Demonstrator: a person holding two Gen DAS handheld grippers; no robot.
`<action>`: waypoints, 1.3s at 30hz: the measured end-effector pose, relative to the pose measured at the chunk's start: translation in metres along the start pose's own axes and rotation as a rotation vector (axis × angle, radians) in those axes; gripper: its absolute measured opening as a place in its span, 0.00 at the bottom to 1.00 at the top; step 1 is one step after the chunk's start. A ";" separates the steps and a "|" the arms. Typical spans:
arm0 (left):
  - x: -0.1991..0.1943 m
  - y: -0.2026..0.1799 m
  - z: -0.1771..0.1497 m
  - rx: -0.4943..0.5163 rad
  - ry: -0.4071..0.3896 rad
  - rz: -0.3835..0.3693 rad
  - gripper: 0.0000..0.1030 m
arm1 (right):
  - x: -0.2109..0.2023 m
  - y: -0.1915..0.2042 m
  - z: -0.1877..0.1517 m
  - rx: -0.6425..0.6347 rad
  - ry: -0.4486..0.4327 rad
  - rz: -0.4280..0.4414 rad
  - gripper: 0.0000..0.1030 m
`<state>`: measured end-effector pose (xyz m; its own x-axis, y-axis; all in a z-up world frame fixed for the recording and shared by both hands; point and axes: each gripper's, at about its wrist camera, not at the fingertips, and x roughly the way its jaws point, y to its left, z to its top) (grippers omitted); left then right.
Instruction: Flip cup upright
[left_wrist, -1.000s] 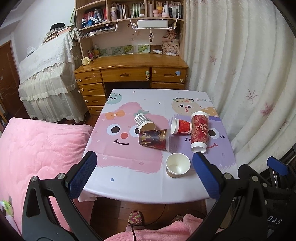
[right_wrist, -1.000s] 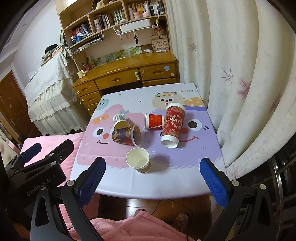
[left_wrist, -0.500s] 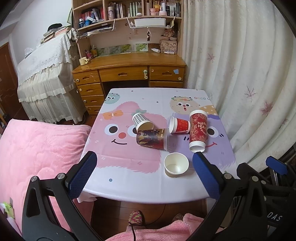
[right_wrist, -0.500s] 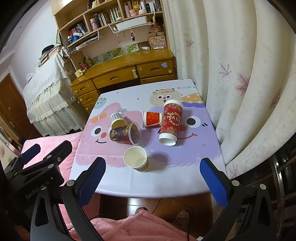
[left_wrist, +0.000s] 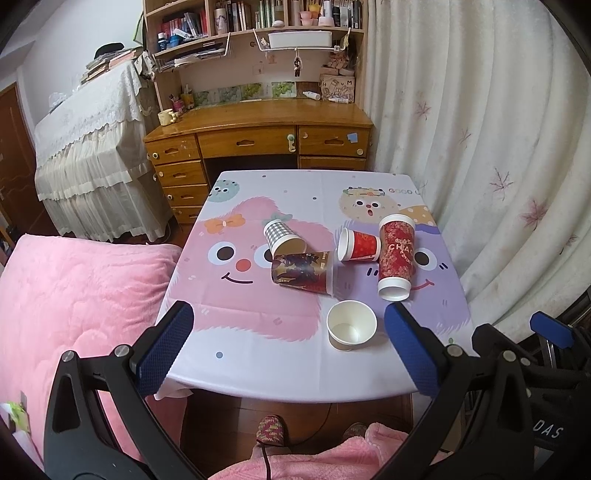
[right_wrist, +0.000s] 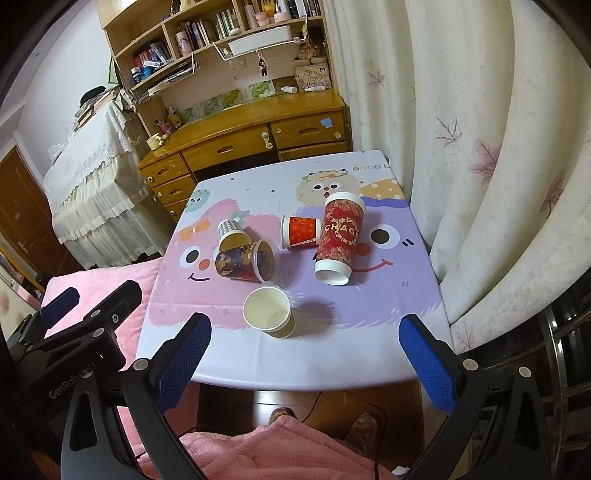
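Observation:
Several paper cups sit on a small table with a cartoon cloth (left_wrist: 258, 347). A cream cup (left_wrist: 351, 325) (right_wrist: 269, 312) stands upright near the front. A tall red cup (left_wrist: 396, 256) (right_wrist: 339, 240), a small red cup (left_wrist: 360, 245) (right_wrist: 301, 232), a dark patterned cup (left_wrist: 301, 272) (right_wrist: 243, 261) and a checkered cup (left_wrist: 282, 236) (right_wrist: 232, 236) lie on their sides. My left gripper (left_wrist: 288, 347) and right gripper (right_wrist: 304, 354) are open and empty, held above the table's front edge.
A wooden desk (left_wrist: 258, 136) with shelves stands behind the table. A curtain (left_wrist: 480, 147) hangs to the right. A pink bed (left_wrist: 74, 295) lies to the left. The person's slippered feet (left_wrist: 271, 430) are under the table's front.
Both cameras have drifted slightly; the cups have not moved. Both grippers stay open.

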<state>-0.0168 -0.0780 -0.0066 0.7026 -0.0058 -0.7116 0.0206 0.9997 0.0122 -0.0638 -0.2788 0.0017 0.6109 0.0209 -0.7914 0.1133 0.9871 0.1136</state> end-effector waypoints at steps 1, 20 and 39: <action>0.001 0.000 -0.002 0.000 0.002 0.000 0.99 | 0.001 0.000 0.000 0.001 0.004 0.002 1.00; 0.009 -0.001 -0.003 0.002 0.023 -0.001 0.99 | 0.012 -0.006 0.002 0.021 0.037 -0.002 1.00; 0.013 0.001 -0.001 0.001 0.030 0.005 0.99 | 0.017 -0.008 0.008 0.025 0.049 0.006 1.00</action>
